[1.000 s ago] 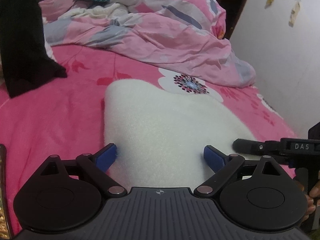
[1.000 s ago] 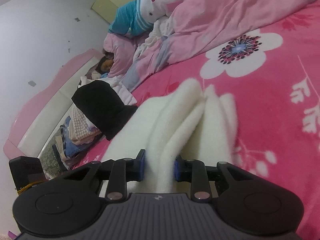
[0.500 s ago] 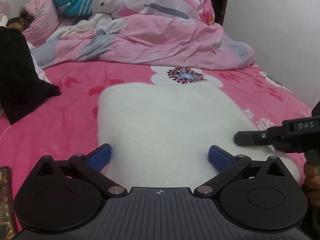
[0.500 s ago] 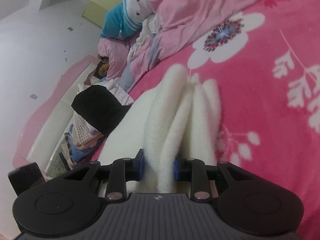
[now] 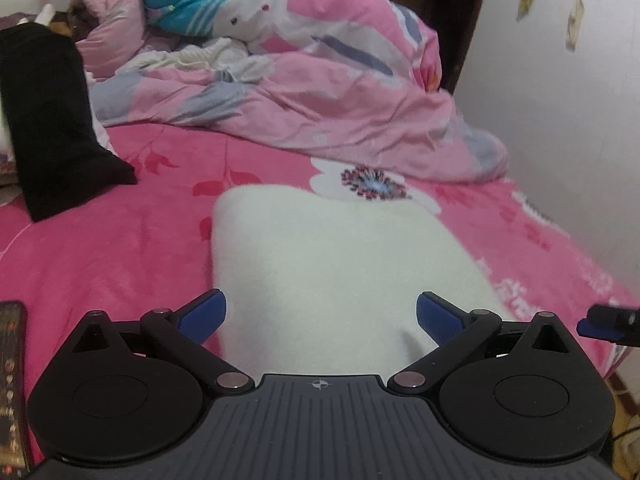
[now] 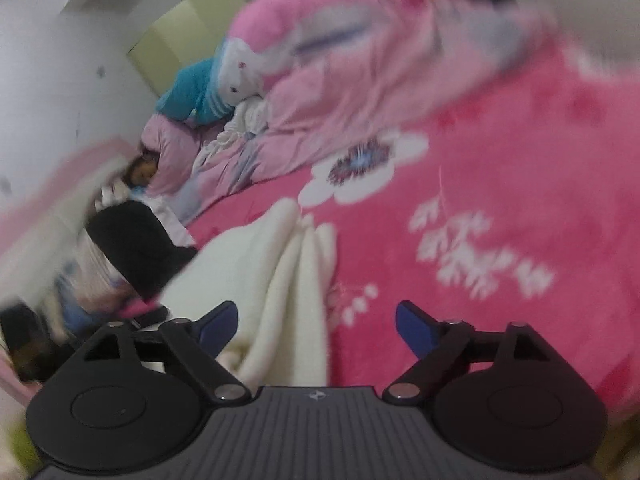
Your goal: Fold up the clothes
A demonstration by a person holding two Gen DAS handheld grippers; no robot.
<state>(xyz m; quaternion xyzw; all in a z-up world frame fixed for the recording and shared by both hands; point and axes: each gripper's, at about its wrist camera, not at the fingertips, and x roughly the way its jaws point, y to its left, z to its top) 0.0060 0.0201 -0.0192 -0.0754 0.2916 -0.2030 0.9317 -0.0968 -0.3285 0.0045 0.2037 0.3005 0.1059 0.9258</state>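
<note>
White fleece garment [image 5: 332, 264] lies folded flat on the pink bedspread [image 5: 104, 248], let go.
It sits ahead of and between the wide, empty left tongs [image 5: 320, 314]; the right tongs [image 6: 316, 322] are opening, its stacked edge loose between their pads, likely releasing a finished fold.

Ahead of the left jaws the fleece [image 5: 332, 264] lies flat, with open bed [image 5: 120, 248] beside it. Beyond it a heaped quilt [image 5: 320, 92] blocks the way; black cloth [image 5: 52, 120] stands far left.
</note>
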